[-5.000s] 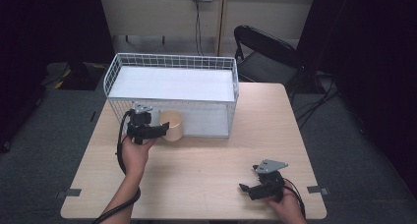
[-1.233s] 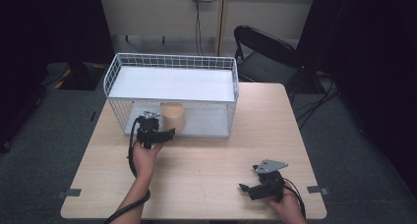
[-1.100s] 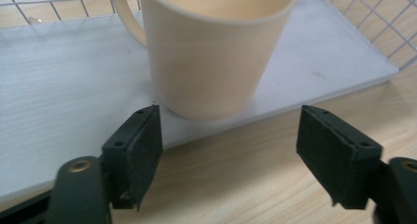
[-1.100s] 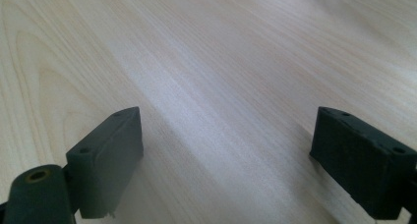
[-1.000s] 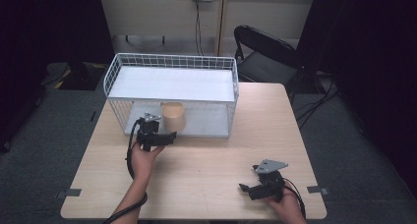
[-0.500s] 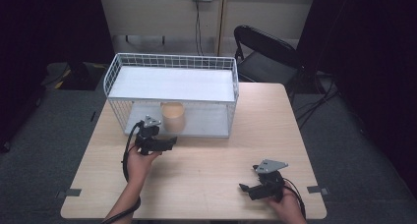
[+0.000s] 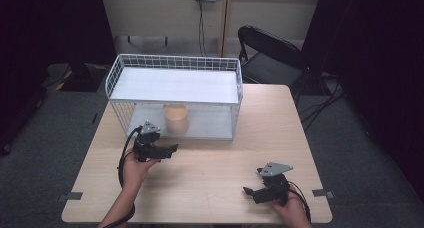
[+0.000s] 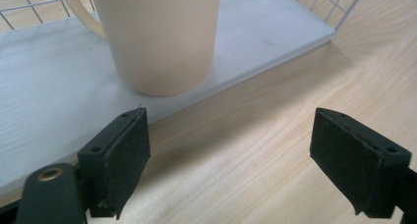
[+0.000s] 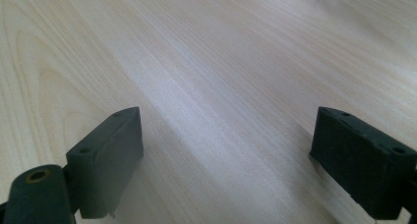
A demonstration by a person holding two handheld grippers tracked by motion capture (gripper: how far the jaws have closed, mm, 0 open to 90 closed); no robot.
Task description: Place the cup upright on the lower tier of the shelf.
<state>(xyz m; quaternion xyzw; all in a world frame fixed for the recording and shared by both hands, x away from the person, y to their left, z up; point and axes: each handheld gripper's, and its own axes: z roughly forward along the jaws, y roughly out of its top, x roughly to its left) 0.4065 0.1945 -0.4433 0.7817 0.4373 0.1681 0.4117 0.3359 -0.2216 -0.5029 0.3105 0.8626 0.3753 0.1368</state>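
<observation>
Left gripper point(image 7: 167, 150) sits near the tabletop's point(image 7: 210, 173) left-middle, jaws spread wide with nothing between them, just in front of the wire shelf point(image 7: 175, 95). Mug point(image 7: 176, 119) stands upright on the shelf's lower board, near that board's front edge, left of centre.

Risks, as a judgement: the mug is close to the board's front lip, so a forward nudge from either jaw could tip it or shove it deeper under the upper tier. The wire side and upper tier leave little room above it, so a high approach would likely clip the wire.

In the left gripper view the mug point(image 8: 157, 37) is ahead of the jaws and off toward the left one, not between them and apart from both (handle pokes out on its left).

Right gripper point(image 7: 257, 191) is near the tabletop's front right corner, jaws parted over bare wood, holding nothing, well apart from the mug.
</observation>
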